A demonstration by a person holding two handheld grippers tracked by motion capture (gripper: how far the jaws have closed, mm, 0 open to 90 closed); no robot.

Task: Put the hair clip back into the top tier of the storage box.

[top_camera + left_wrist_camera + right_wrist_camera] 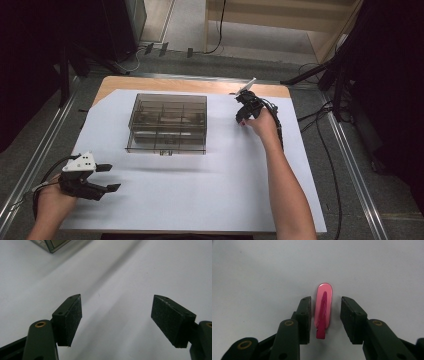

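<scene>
No readable text, labels, brands, numbers or signs in any view

Bare white sheet (200,185) lies open around the compartment box (167,124) at centre.

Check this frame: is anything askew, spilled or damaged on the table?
Nothing stands out. The smoky compartment box sits square on the white sheet. The pink hair clip lies flat between the right gripper's open jaws. The left gripper is open over bare sheet.
</scene>
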